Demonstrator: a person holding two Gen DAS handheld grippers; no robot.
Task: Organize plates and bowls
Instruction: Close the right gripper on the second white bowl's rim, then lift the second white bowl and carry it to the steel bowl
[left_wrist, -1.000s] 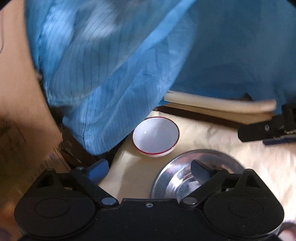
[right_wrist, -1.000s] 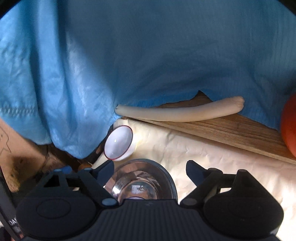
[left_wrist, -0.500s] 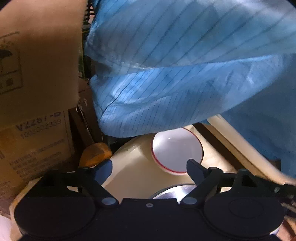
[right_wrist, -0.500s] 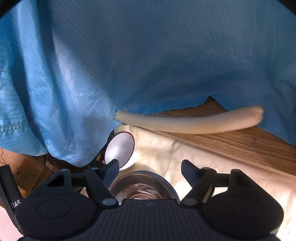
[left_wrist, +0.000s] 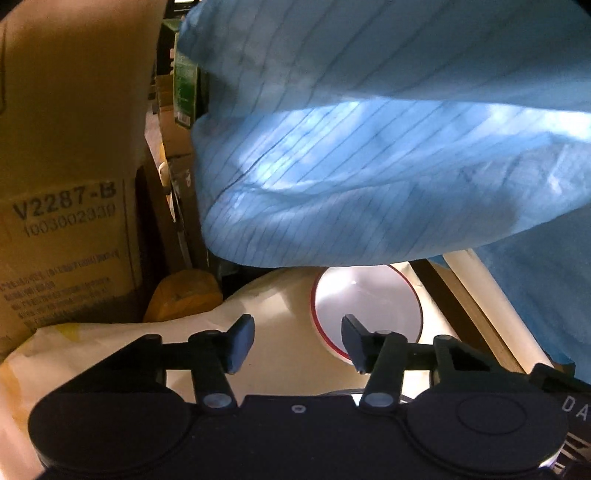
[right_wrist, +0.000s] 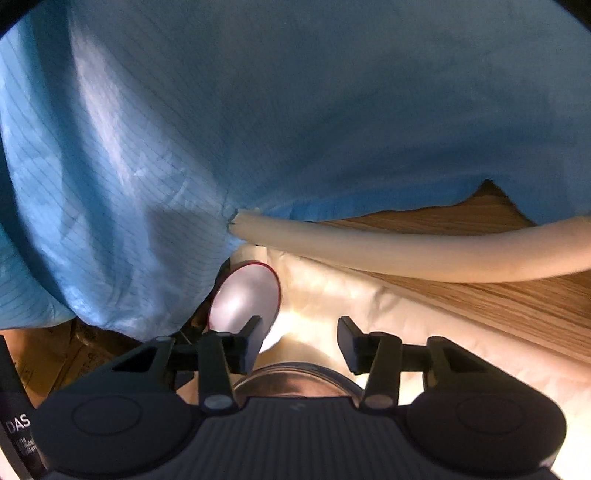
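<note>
Left wrist view: I am holding my left gripper (left_wrist: 297, 341) with its jaws parted and empty, lined up on the small white bowl with a red rim (left_wrist: 365, 310), which sits on the cream cloth (left_wrist: 280, 314) just beyond my right-hand fingertip, probably so I can take its near rim.

Right wrist view: I am hovering my right gripper (right_wrist: 301, 341), jaws likewise apart and empty, above the round stainless-steel bowl (right_wrist: 295, 380); the red-rimmed bowl lies just beyond it, leftward, likely the stacking partner.
</note>
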